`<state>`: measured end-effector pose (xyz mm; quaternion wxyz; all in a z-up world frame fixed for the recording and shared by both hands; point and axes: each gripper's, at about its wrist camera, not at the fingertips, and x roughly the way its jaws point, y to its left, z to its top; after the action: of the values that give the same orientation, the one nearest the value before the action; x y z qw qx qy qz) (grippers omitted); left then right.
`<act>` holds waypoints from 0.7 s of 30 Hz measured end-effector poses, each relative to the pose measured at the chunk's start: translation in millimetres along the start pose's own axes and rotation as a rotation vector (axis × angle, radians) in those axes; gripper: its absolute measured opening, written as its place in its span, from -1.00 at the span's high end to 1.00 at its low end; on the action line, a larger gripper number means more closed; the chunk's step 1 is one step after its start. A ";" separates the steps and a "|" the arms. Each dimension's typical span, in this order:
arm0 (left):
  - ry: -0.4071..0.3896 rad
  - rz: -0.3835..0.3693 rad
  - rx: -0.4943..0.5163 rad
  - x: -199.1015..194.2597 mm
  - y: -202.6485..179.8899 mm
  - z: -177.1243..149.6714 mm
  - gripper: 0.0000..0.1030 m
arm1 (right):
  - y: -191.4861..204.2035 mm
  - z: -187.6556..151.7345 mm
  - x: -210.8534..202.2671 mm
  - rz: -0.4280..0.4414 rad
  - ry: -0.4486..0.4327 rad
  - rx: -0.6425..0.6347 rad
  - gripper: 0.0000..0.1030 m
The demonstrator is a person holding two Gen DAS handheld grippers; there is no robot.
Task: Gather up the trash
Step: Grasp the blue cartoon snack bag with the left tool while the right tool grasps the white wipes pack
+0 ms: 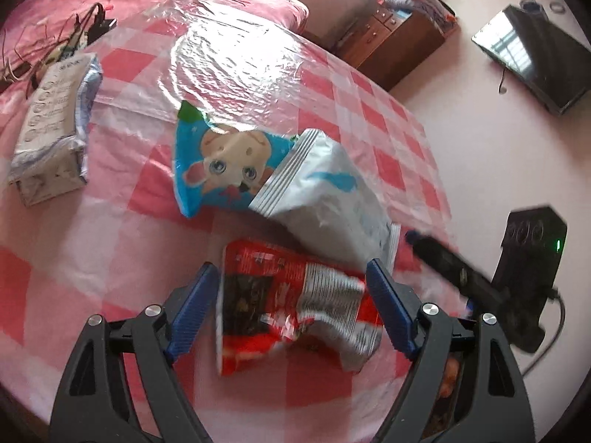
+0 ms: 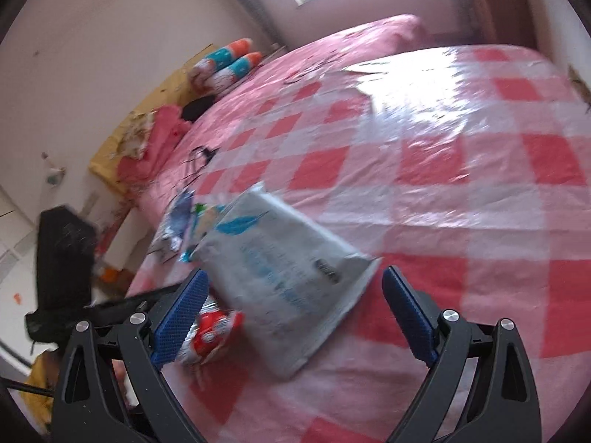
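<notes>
Between the wide, empty left hand-held gripper (image 1: 291,308) lay a red wrapper (image 1: 291,306) on the bed (image 1: 110,229), its print blurred beyond reading. Right hand-held gripper (image 2: 295,317) gaped around a white pouch (image 2: 284,277), lettering smeared; at centre frame the cartoon packet (image 1: 221,162) sat half-hidden.

White pouch (image 2: 284,277) between spread jaws

Red wrapper (image 1: 295,306); pink-checked sheet (image 1: 110,258)

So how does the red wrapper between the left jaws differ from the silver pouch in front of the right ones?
The red wrapper is crumpled and twisted; the silver pouch lies fairly flat and smooth. The wrapper is red with dark print, the pouch pale silver with blue markings. The pouch looks larger and partly overlaps the blue cartoon packet. Both lie on the checked sheet, unheld, between open jaws.
</notes>
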<state>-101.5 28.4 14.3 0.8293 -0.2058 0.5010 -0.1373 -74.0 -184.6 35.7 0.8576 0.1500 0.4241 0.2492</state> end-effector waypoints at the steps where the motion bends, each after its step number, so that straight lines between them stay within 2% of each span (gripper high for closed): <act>1: 0.008 0.016 0.001 -3.5 0.6 -1.8 -0.59 | 0.4 1.0 -1.2 -0.021 -0.008 -0.014 -0.82; 6: 0.030 0.034 0.003 -27.1 3.5 -14.2 -0.59 | 19.7 4.8 2.4 -0.075 -0.035 -0.127 -0.82; 9: 0.000 0.058 0.033 -35.0 6.0 -7.0 -0.59 | 30.7 7.1 11.0 -0.094 -0.040 -0.188 -0.82; 11: -0.025 0.100 0.032 -36.4 13.9 3.6 -0.59 | 34.1 10.7 19.5 -0.081 -0.031 -0.207 -0.82; 16: -0.039 0.124 -0.021 -36.8 37.1 20.2 -0.59 | 38.8 17.0 40.8 -0.084 0.014 -0.259 -0.85; 21: -0.046 0.120 -0.051 -38.3 50.4 21.4 -0.59 | 48.2 14.8 57.3 -0.041 0.095 -0.320 -0.90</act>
<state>-99.0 93.6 28.7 0.8419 -0.1994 0.4965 -0.0697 -47.0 -113.5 29.7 0.8544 -0.0090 0.4222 0.3028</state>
